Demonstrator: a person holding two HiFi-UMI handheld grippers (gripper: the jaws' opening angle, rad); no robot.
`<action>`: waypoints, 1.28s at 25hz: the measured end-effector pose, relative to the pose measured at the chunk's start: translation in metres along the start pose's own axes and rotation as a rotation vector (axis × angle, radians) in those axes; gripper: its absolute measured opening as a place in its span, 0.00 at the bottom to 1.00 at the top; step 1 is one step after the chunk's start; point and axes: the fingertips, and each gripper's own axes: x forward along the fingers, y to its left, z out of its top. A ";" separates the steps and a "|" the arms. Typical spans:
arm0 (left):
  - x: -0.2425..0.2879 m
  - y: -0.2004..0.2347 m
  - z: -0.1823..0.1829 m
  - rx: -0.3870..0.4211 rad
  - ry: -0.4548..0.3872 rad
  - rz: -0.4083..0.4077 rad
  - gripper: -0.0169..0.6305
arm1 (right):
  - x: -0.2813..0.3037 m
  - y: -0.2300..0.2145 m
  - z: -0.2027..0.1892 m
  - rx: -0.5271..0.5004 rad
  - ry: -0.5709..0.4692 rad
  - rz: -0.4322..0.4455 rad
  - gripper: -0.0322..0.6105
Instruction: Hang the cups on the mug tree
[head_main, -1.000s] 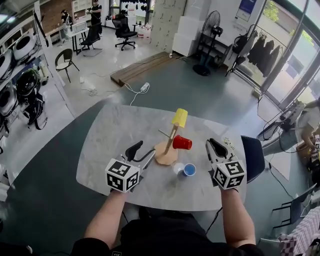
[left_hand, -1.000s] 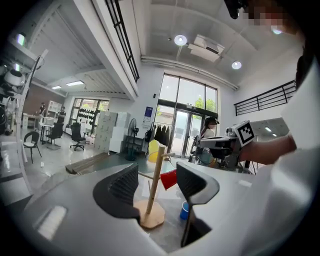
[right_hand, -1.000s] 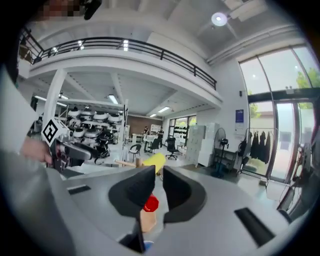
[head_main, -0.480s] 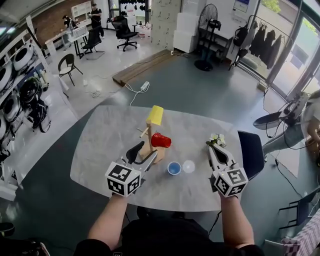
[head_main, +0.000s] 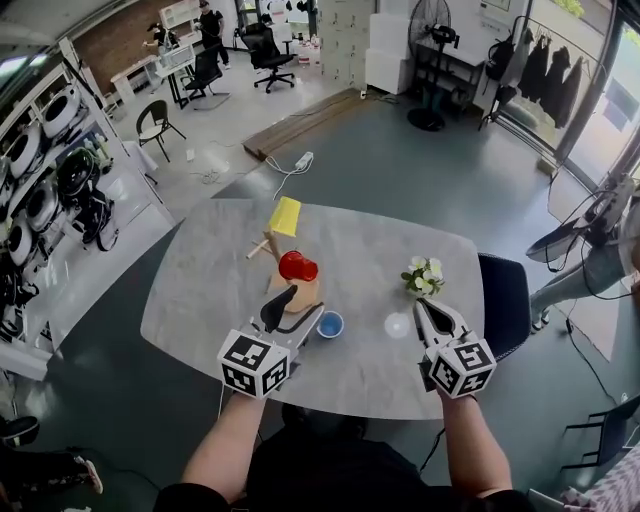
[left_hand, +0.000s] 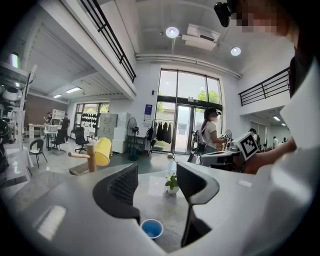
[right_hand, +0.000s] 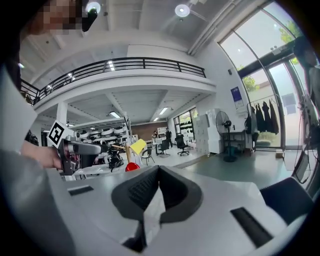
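Two cups already sit on the mug tree (left_hand: 91, 161): a yellow cup (left_hand: 103, 151) on its top and a red cup (head_main: 298, 266) lower down. That leaves two on the desk (head_main: 350, 240), so the step in hand looks like the reach for the next one. The left gripper (head_main: 297, 308) has its jaws apart and empty, and the blue cup (left_hand: 151, 228) stands mouth-up just ahead of and below the gap between them. I judge the next move needs this gripper to dip and edge forward until one pad is inside the rim, then close. The right gripper (right_hand: 159, 170) is closed on nothing, with a pale see-through cup (head_main: 397, 324) just beside it on its left. That cup is missing from the right gripper view, and its outline is faint from above. The tree's base is partly hidden behind the left gripper, so I cannot count its free pegs.
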 end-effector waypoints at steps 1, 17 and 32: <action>-0.001 -0.002 -0.001 -0.001 0.002 -0.003 0.41 | 0.000 0.001 -0.001 0.004 0.000 0.005 0.07; -0.028 0.001 -0.019 0.000 -0.011 -0.124 0.43 | 0.012 0.056 -0.003 0.015 0.060 -0.004 0.07; -0.006 -0.006 -0.122 0.009 0.129 -0.213 0.48 | 0.014 0.067 -0.068 0.104 0.084 -0.023 0.07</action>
